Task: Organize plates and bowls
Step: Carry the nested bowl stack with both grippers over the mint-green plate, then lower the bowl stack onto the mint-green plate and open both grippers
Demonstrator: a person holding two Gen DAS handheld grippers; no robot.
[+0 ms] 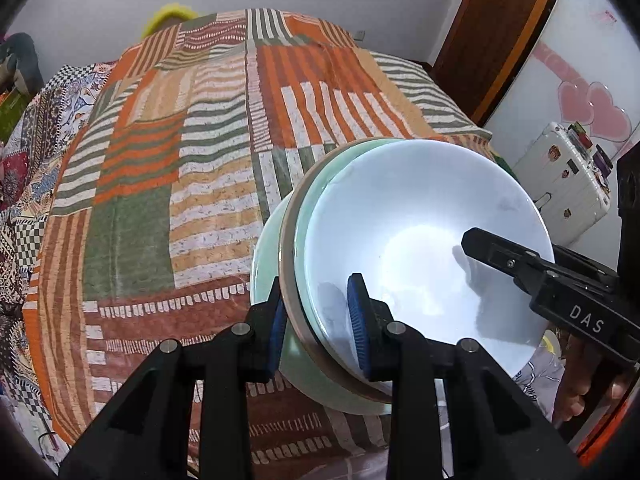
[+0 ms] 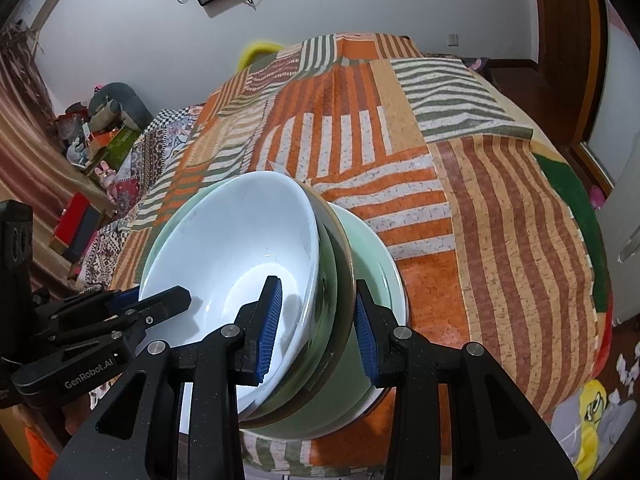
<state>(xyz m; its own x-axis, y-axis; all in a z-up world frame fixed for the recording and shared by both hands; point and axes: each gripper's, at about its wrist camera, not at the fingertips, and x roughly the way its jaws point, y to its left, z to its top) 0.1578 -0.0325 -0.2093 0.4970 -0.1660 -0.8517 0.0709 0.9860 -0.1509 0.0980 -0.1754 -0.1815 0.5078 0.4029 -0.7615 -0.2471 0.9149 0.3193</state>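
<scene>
A white bowl (image 1: 424,240) sits nested inside a pale green bowl (image 1: 316,372) with a brown rim. The stack is held tilted above the bed. My left gripper (image 1: 318,328) is shut on the stack's near rim, one blue pad inside the white bowl, one outside the green bowl. My right gripper (image 2: 318,336) is shut on the opposite rim of the same stack (image 2: 236,248), one pad inside, one outside on the green bowl (image 2: 360,264). The right gripper shows in the left wrist view (image 1: 520,264); the left gripper shows in the right wrist view (image 2: 160,304).
A bed with an orange, green and white striped quilt (image 1: 200,160) fills the space under the bowls. A white suitcase (image 1: 568,184) stands at the right by a wardrobe door. Clutter and toys (image 2: 100,128) lie left of the bed.
</scene>
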